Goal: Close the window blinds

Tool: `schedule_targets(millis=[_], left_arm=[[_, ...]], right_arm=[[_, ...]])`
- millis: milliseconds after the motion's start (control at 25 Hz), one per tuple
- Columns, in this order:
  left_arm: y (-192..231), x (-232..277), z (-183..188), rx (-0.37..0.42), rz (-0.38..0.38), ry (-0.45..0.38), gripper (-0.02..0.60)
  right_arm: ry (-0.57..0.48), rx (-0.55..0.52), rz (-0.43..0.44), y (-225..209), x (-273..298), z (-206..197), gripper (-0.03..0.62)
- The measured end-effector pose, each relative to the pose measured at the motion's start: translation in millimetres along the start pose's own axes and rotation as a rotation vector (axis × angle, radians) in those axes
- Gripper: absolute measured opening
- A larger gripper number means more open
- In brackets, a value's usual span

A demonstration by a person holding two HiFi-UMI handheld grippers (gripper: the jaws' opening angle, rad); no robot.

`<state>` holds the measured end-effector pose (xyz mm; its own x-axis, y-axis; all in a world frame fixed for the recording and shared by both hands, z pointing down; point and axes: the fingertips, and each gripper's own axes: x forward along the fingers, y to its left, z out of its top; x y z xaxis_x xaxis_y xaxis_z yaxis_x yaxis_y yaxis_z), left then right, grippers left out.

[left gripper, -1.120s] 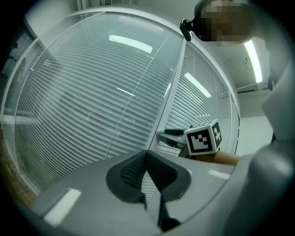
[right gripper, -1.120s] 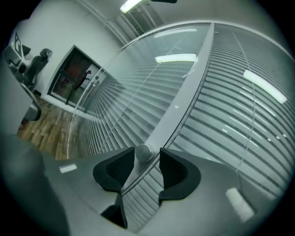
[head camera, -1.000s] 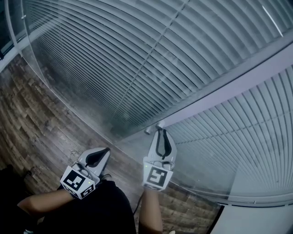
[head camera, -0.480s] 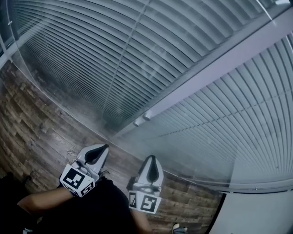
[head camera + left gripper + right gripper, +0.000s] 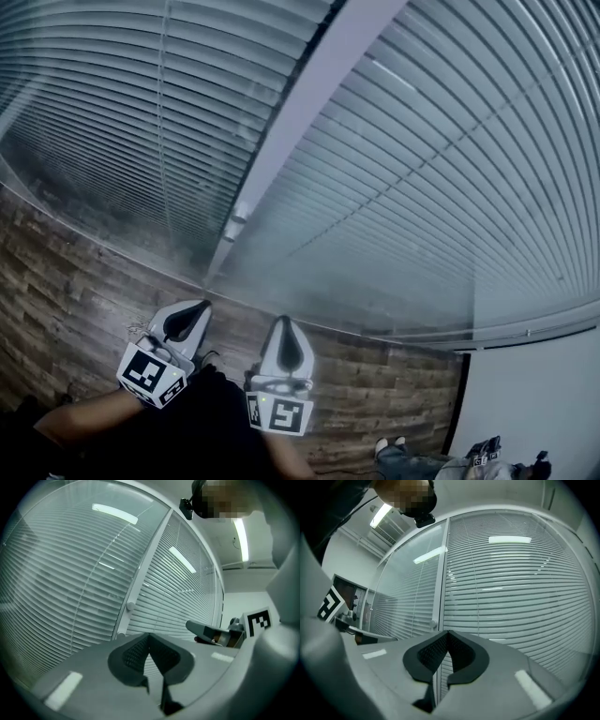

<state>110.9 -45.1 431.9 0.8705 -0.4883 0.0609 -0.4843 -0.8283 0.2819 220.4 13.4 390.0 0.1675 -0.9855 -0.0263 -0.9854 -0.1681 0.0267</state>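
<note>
Between grips: left gripper [image 5: 198,307] and right gripper [image 5: 285,326] closed, empty. Next I'd open one toward the frame knob [image 5: 234,226] at eleven o'clock.

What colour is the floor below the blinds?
The floor is brown wood planking; head view shows it best.

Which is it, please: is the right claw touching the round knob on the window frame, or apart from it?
Apart. The head view shows the shut right claw well below the knob, with wood floor showing between them.
</note>
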Motion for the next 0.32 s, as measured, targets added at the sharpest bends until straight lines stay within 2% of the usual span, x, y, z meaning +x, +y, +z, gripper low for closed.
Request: schedule_targets(millis=[320], left_arm=[[-6.5, 0.3, -2.3, 0.003, -0.020, 0.002, 0.002]], right_arm=[[-0.005, -0.003, -0.003, 1.4, -5.7, -0.1, 0.000]])
